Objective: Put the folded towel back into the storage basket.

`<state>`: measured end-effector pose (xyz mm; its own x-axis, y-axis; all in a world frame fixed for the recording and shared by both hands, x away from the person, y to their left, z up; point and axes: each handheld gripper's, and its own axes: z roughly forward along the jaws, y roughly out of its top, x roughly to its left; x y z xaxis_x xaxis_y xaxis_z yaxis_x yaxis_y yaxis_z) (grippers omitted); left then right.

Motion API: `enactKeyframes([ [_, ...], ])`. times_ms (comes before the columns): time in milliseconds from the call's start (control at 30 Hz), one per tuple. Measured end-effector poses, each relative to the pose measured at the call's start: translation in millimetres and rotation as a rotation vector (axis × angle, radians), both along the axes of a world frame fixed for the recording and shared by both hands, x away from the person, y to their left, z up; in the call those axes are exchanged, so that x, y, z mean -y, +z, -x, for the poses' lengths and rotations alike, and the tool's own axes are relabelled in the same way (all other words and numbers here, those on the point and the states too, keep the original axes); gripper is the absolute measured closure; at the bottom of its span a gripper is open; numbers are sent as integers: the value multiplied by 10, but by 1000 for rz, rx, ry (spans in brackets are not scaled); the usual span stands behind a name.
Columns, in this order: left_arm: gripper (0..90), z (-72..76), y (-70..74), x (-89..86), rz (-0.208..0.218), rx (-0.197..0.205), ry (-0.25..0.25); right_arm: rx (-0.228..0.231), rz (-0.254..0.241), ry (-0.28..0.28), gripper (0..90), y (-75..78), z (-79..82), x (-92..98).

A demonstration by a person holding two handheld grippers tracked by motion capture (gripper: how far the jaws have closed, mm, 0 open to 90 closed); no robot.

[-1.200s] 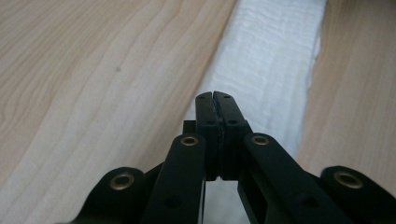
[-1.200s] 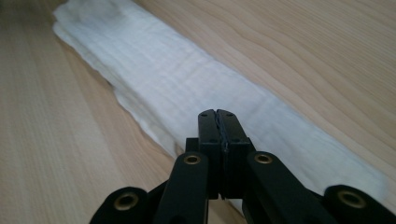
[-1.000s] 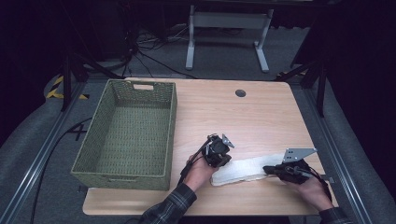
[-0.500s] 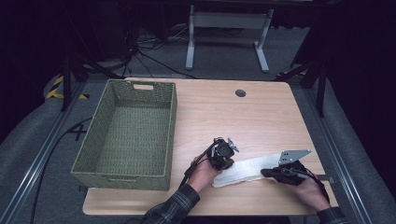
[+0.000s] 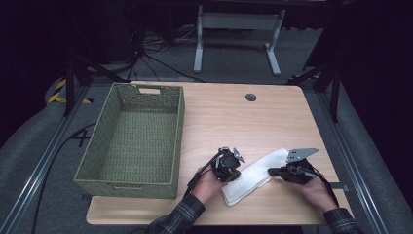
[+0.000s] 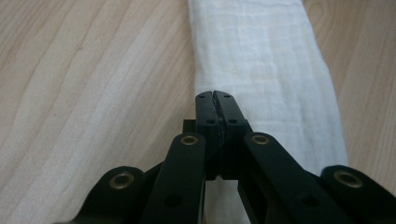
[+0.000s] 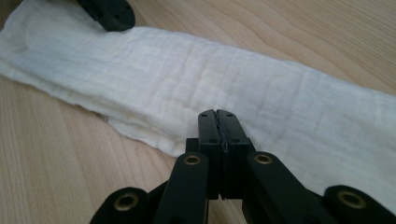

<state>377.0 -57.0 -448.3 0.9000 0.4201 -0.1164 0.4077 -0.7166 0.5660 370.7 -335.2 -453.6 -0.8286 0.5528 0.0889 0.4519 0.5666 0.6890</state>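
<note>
We find both claws fully closed, jaws meeting: the left claw (image 6: 215,95) and right claw (image 7: 217,114) rest over the folded white muslin cloth (image 5: 253,174) lying flat on the light wooden bench (image 5: 219,117). Whether either pinches fabric, we cannot tell. Since earlier, the right claw has edged slightly inward along the cloth.

High view sits above the near edge of the table (image 5: 272,117), looking forward and down, pretty far off. Each gripper view rides low and super close, staring along its own jaws. All three share the white cloth (image 5: 251,175) lying just past the jaws' tips (image 6: 261,70) (image 7: 196,79).
</note>
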Motion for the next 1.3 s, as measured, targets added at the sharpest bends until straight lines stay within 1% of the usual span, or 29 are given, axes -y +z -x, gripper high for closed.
enactKeyframes([
  [67,895,38,-7,-21,7,-4,-6,9,9,5,899,4,-41,-25],
  [133,895,67,-4,-35,3,-6,-10,11,14,12,899,7,-91,-67],
  [233,895,99,-14,-50,15,-9,-13,24,23,23,899,9,-174,-142],
  [267,895,105,-3,-56,4,-17,-16,24,24,29,899,10,-197,-164],
  [333,895,117,-13,-54,13,-6,-17,28,21,35,899,5,-237,-197],
  [400,895,142,-3,-56,1,-13,-24,29,18,44,900,2,-284,-234],
  [433,895,154,-9,-53,9,-13,-28,26,16,43,899,1,-294,-246],
  [467,895,164,-1,-58,-2,-15,-34,30,15,49,899,0,-313,-258],
  [500,894,177,-15,-55,17,-15,-36,26,12,52,899,-2,-324,-271],
  [533,895,187,-4,-61,6,-29,-41,24,11,58,900,-1,-336,-282],
  [567,895,207,-16,-56,19,-28,-37,26,11,60,899,-3,-345,-292],
  [600,894,220,-13,-51,18,-32,-49,27,12,67,899,-4,-352,-299],
  [633,894,251,-19,-38,26,-40,-56,28,8,74,899,-7,-354,-311],
  [667,894,276,-23,-24,29,-36,-61,29,9,79,899,-7,-360,-319],
  [733,894,312,-18,1,24,-45,-83,34,8,88,899,-10,-367,-333],
  [767,894,333,-25,20,32,-44,-90,32,7,90,899,-10,-368,-338],
  [833,893,371,-25,57,33,-50,-108,33,7,102,898,-13,-372,-350],
  [867,891,389,-30,79,37,-47,-116,34,8,105,898,-13,-372,-352],
  [900,891,407,-32,92,39,-50,-113,32,4,107,898,-15,-374,-352],
  [933,890,421,-27,106,34,-52,-122,28,-1,109,898,-15,-373,-351],
  [1000,891,445,-32,129,39,-49,-132,27,-3,111,898,-17,-373,-349],
  [1067,890,457,-34,148,44,-63,-147,27,-2,121,898,-16,-367,-353],
  [1100,890,460,-37,156,46,-62,-153,23,-7,124,898,-20,-365,-358],
  [1133,890,460,-30,161,39,-65,-155,24,-7,126,898,-21,-364,-359],
  [1233,888,454,-31,148,44,-63,-155,27,-6,127,897,-20,-361,-356],
  [1267,871,452,-24,134,43,-57,-148,27,-8,130,892,-17,-355,-348],
  [1300,852,445,-16,116,49,-53,-147,29,-6,131,865,-9,-350,-335],
])
